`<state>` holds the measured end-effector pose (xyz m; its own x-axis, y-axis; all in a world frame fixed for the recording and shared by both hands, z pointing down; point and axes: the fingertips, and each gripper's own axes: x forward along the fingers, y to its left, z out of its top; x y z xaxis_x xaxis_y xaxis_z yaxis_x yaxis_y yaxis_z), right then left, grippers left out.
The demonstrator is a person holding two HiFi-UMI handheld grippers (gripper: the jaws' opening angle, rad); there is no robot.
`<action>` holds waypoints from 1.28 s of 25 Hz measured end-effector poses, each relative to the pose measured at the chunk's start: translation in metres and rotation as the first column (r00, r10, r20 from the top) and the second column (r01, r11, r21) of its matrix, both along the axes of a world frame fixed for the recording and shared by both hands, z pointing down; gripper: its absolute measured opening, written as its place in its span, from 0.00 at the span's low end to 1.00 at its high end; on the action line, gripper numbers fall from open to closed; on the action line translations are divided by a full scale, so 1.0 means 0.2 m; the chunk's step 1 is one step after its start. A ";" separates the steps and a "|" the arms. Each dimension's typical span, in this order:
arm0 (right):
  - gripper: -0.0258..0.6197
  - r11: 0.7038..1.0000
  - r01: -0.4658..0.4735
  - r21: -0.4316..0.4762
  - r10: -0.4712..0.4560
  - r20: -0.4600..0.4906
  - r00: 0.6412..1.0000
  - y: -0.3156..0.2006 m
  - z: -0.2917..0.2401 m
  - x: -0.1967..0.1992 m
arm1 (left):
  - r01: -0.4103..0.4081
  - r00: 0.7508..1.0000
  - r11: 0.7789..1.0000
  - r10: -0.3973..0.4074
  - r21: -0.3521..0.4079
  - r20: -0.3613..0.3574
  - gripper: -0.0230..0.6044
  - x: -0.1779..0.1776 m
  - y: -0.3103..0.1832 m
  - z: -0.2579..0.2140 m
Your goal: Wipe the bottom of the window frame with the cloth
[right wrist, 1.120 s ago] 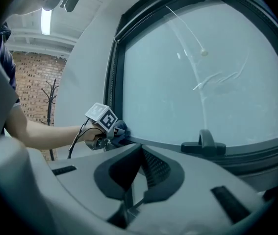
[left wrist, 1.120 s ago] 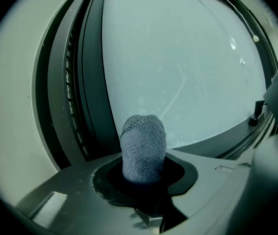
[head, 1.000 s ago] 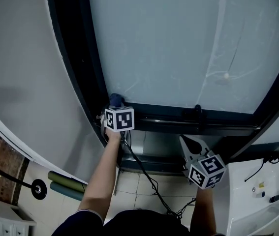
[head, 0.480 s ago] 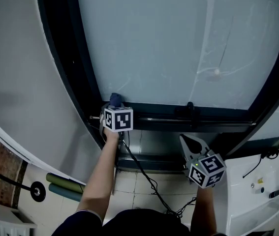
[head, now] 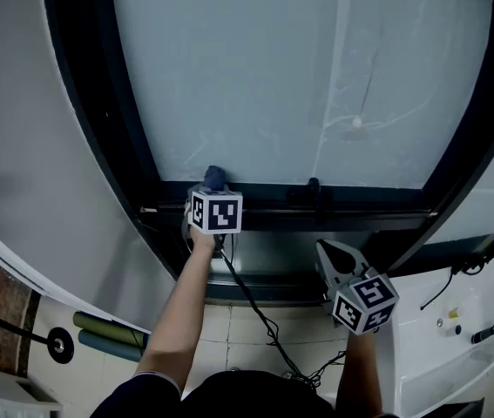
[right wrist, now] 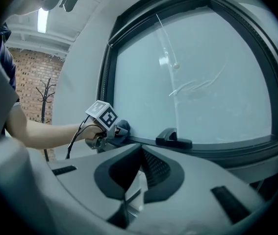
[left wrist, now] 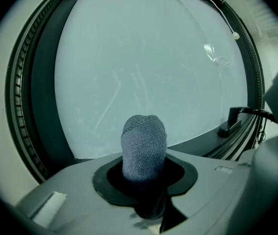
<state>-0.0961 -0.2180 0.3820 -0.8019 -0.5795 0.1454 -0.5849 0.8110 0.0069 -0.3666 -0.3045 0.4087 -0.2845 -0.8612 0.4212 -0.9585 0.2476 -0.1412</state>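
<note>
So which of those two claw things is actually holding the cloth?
The left gripper, up at the bottom of the window frame: its jaws clamp the blue-grey cloth. The right gripper hangs lower with nothing between its jaws.

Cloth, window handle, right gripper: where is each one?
Cloth (left wrist: 143, 143): left gripper view, its rounded grey tip.
Handle (right wrist: 173, 138): right gripper view, middle of the black bar.
Right gripper (head: 323, 247): head view, between its fingertips.

— Any words or numbers to read here?
— None. The white cube with black square markers (head: 215, 212) on the left and the second marker cube (head: 365, 301) on the right bear only black-and-white patterns, no letters.
— And the white plastic casing (head: 456, 338) at lower right?
— Small marks, too tiny to read.
</note>
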 end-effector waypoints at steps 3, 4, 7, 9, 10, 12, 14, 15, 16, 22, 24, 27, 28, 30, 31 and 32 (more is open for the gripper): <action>0.04 1.000 -0.018 0.003 0.018 -0.004 1.000 0.00 -0.01 0.07 | -0.037 0.999 0.999 0.037 0.001 -0.017 0.23 0.11 -0.04 0.00; 0.04 1.000 -0.026 0.003 0.026 -0.006 1.000 -0.01 -0.01 0.10 | -0.050 0.998 0.999 0.050 0.001 -0.023 0.23 0.15 -0.06 0.00; 0.04 0.999 -0.051 0.003 0.051 -0.014 0.999 -0.01 -0.01 0.18 | -0.087 0.996 0.996 0.087 0.003 -0.036 0.23 0.27 -0.11 0.00; 0.04 0.998 -0.068 0.005 0.068 -0.022 0.997 -0.02 0.00 0.24 | -0.110 0.993 0.994 0.110 0.006 -0.043 0.23 0.34 -0.14 0.00; 0.04 0.997 -0.077 0.004 0.077 -0.023 0.997 -0.02 0.00 0.27 | -0.122 0.991 0.992 0.122 0.008 -0.050 0.23 0.38 -0.15 0.00; 0.04 0.996 -0.092 0.000 0.092 -0.022 0.996 -0.02 0.00 0.32 | -0.144 0.987 0.989 0.145 0.015 -0.069 0.23 0.45 -0.18 0.00; 0.04 0.995 -0.101 -0.003 0.101 -0.024 0.995 -0.02 0.01 0.36 | -0.165 0.983 0.986 0.166 0.019 -0.083 0.23 0.52 -0.21 0.00; 0.04 0.994 -0.106 -0.004 0.106 -0.024 0.994 -0.01 0.01 0.38 | -0.176 0.981 0.984 0.177 0.019 -0.086 0.23 0.55 -0.22 0.00; 0.04 0.994 -0.112 -0.006 0.111 -0.025 0.993 -0.01 0.01 0.40 | -0.186 0.978 0.982 0.187 0.020 -0.086 0.23 0.58 -0.23 0.00; 0.04 0.989 -0.150 -0.010 0.150 -0.026 0.988 -0.02 0.02 0.50 | -0.224 0.970 0.974 0.226 0.027 -0.091 0.23 0.71 -0.28 -0.01; 0.04 0.987 -0.159 -0.013 0.159 -0.027 0.987 -0.01 0.02 0.53 | -0.229 0.969 0.973 0.231 0.028 -0.090 0.22 0.71 -0.28 -0.01; 0.04 0.986 -0.168 -0.014 0.168 -0.030 0.985 0.00 0.03 0.53 | -0.262 0.961 0.964 0.264 0.034 -0.081 0.24 0.72 -0.28 -0.01; 0.04 0.985 -0.170 -0.014 0.169 -0.030 0.985 0.01 0.03 0.53 | -0.276 0.956 0.960 0.279 0.042 -0.087 0.24 0.73 -0.28 -0.01; 0.04 0.985 -0.174 -0.012 0.173 -0.033 0.984 0.03 0.02 0.51 | -0.296 0.948 0.953 0.301 0.064 -0.103 0.25 0.73 -0.29 -0.02; 0.04 0.984 -0.177 -0.011 0.176 -0.035 0.984 0.04 0.02 0.49 | -0.298 0.947 0.952 0.304 0.070 -0.104 0.24 0.73 -0.29 -0.02; 0.04 0.984 -0.180 -0.010 0.180 -0.037 0.983 0.05 0.02 0.48 | -0.297 0.947 0.952 0.304 0.076 -0.103 0.24 0.72 -0.28 -0.03</action>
